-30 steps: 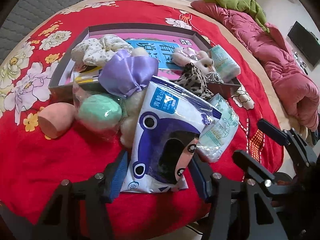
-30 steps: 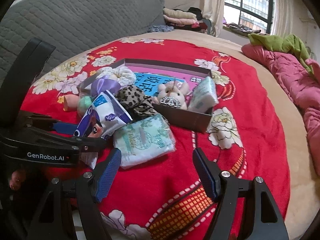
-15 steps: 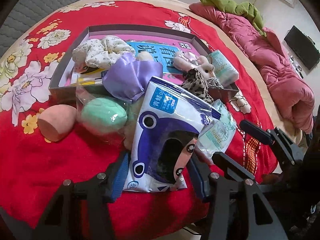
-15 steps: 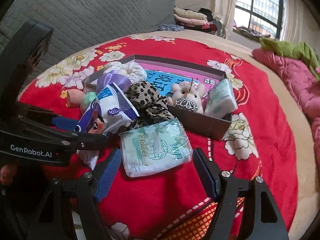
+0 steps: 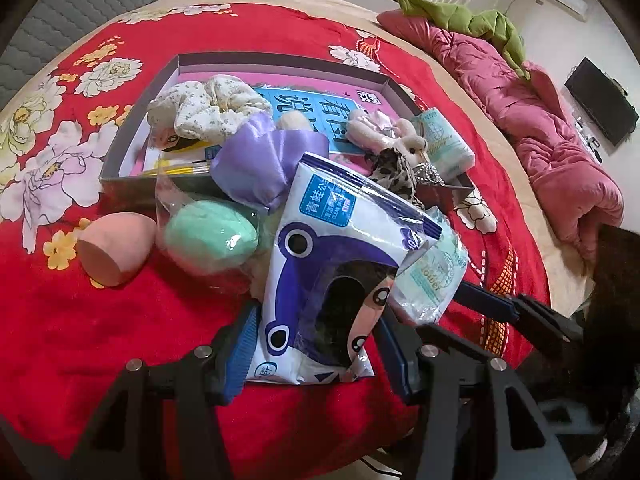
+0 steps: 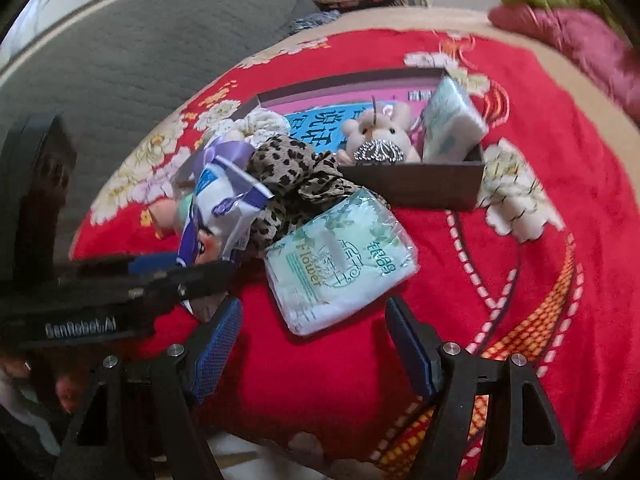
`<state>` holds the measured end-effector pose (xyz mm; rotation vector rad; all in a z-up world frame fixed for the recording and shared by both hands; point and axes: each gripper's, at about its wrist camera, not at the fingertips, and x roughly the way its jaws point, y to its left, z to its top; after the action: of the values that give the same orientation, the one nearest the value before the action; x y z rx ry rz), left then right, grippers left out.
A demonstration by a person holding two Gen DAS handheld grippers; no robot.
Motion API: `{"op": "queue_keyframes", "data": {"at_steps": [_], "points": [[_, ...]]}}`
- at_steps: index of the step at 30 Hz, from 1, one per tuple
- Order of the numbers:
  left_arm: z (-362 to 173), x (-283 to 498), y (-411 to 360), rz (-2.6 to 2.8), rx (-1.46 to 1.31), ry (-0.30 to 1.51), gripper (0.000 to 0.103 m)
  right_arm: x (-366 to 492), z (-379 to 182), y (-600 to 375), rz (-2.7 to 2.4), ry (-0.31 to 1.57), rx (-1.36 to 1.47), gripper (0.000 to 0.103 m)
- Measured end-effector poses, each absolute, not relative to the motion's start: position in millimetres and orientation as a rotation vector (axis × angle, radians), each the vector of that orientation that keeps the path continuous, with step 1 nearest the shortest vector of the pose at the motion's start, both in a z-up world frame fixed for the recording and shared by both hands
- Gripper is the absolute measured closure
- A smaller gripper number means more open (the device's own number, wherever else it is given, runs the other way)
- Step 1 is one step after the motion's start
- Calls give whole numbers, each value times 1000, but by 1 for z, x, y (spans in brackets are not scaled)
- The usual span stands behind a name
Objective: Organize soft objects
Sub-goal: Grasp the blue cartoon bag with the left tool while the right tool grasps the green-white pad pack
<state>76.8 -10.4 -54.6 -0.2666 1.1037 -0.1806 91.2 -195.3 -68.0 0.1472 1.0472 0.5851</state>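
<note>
My left gripper [image 5: 316,352] is open with its blue pads on either side of the lower end of a blue-and-white frog wipes pack [image 5: 332,276], which also shows in the right wrist view [image 6: 224,204]. My right gripper [image 6: 312,344] is open just in front of a pale green tissue pack [image 6: 340,260], not touching it; that pack also shows in the left wrist view [image 5: 432,276]. A shallow grey box [image 5: 120,152] holds a floral scrunchie [image 5: 204,104], a plush bunny [image 6: 380,136] and another tissue pack [image 6: 452,120].
On the red flowered blanket [image 5: 80,320] lie a pink sponge egg [image 5: 116,244], a bagged green ball [image 5: 208,236], a purple satin scrunchie [image 5: 264,160] and a leopard cloth [image 6: 296,176]. A pink quilt [image 5: 560,128] lies to the right. The bed edge is just below both grippers.
My right gripper has moved forward and left toward the green tissue pack. My left gripper has edged closer around the frog wipes pack. Both stay open.
</note>
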Motion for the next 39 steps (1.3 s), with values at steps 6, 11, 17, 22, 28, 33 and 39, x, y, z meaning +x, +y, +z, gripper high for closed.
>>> {"op": "queue_keyframes", "data": {"at_steps": [6,11,17,22,28,33,39], "points": [[-55,77,-7,-177,-277,1100,47,113,-82,-207,559,1096,332,28],[-54,77,-7,-180,-279,1098,47,124,-81,-214,571,1080,436,37],[-58,78,-7,-188,-284,1102,49,125,-82,-211,597,1081,432,56],[-58,79,-8,-198,-293,1092,54,123,-75,-212,597,1031,408,71],[-56,78,-6,-212,-314,1077,62,114,-61,-215,580,970,334,80],[-51,76,-4,-219,-329,1065,65,111,-58,-219,554,961,313,81],[-45,74,-5,-222,-326,1053,68,108,-54,-226,535,946,302,81]]}}
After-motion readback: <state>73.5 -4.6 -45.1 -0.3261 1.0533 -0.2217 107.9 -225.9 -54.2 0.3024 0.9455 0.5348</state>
